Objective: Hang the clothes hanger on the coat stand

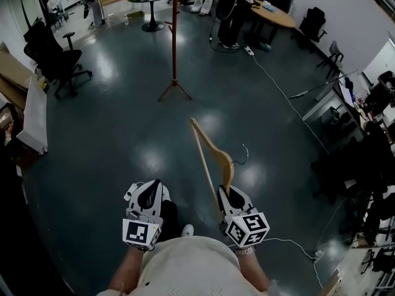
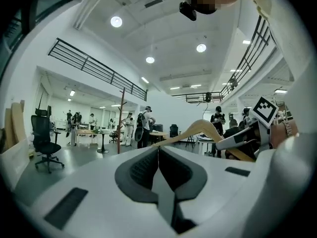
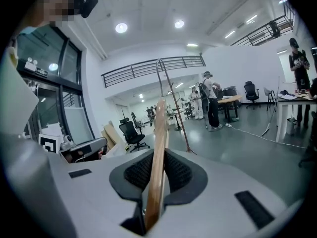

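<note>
Wood shows between the jaws of the right claw (image 3: 157, 155): they are clamped on one arm of the clothes hanger (image 1: 210, 159). The hanger rises from the claw and leans forward over the dark floor (image 1: 123, 122), its wire hook (image 1: 245, 155) off to the right. The left claw (image 2: 158, 150) hangs near it, jaws together with nothing between them. The coat stand (image 1: 174, 42) stands upright well ahead, apart from the hanger. An office chair (image 1: 52, 57) sits far left, and people (image 1: 231, 11) stand beyond.

left gripper (image 1: 150, 187) jaws together; right gripper (image 1: 225, 195) gripping
</note>
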The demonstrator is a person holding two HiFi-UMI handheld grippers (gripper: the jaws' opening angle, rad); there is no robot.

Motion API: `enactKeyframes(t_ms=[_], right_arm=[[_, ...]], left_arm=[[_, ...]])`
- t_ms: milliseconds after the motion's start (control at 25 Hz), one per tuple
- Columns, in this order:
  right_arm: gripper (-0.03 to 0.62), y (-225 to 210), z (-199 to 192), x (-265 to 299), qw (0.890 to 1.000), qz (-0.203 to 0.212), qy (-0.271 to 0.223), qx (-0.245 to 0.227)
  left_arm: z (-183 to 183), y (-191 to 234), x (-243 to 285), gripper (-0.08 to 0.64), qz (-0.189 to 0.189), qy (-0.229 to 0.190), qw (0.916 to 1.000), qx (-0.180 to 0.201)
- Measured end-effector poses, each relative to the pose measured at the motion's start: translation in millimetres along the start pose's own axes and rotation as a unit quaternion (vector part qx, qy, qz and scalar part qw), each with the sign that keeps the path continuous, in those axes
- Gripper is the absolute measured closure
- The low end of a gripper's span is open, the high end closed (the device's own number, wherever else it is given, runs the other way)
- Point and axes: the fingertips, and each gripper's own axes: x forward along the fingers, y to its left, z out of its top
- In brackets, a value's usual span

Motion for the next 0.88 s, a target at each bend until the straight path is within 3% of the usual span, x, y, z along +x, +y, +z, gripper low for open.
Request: enactKeyframes(t_ms=[320, 880], right_arm=[[0.523, -27.7, 19.4, 91.8, 0.999, -0.014, 0.031, 0.010], [0.523, -43.6, 99.6, 239.2, 0.998, -0.055, 0.007, 0.027]], left_arm=[[-8.1, 77.3, 72.4, 0.546, 0.015, 0.024, 0.9995, -0.017], [29.9, 189.2, 211.7, 0.546, -0.045, 0.013, 0.9989, -0.001]])
